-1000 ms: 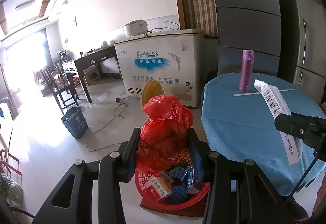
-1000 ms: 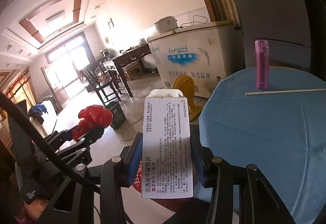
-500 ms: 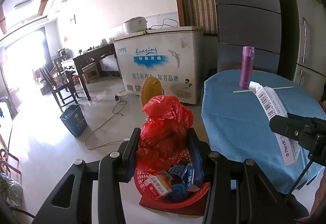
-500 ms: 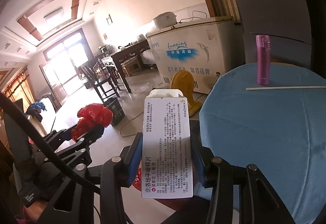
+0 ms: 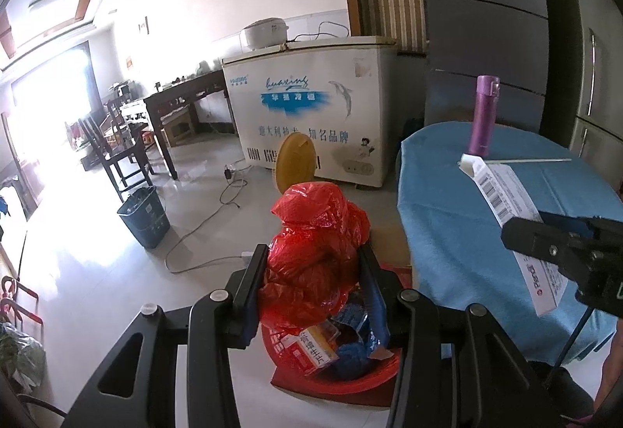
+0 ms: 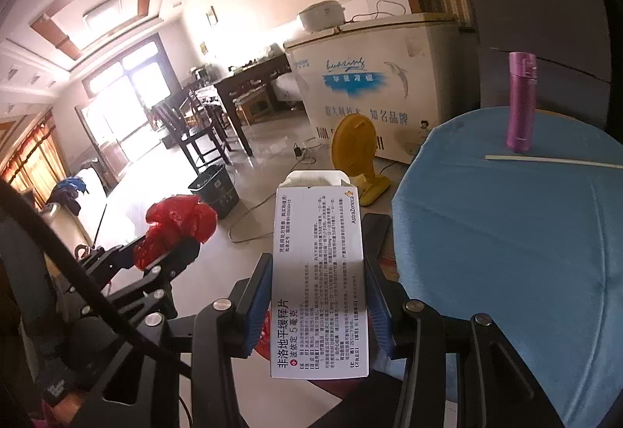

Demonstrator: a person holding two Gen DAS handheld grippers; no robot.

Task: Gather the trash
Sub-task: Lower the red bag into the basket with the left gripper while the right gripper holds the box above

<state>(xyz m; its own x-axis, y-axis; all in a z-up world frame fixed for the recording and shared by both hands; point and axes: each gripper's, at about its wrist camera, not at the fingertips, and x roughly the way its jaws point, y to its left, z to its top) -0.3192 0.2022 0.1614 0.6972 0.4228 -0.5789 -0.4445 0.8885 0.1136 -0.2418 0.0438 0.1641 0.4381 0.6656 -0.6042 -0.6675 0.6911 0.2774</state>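
Left gripper (image 5: 313, 284) fingers pinch the crumpled red plastic bag (image 5: 317, 245), held above the red basket (image 5: 335, 377) of trash. Right gripper (image 6: 317, 295) fingers clamp the white medicine carton (image 6: 319, 280) across its 2 narrow sides. Both items appear light; the carton would crush under excess squeeze, the bag is soft and slippery.

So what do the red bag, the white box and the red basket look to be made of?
Red bag: thin glossy plastic film, crinkled with bright highlights. White medicine box: matte printed cardboard, with crisp folded edges and an open end flap. Red basket: apparently rigid moulded plastic, smooth-rimmed; mostly hidden, so uncertain.
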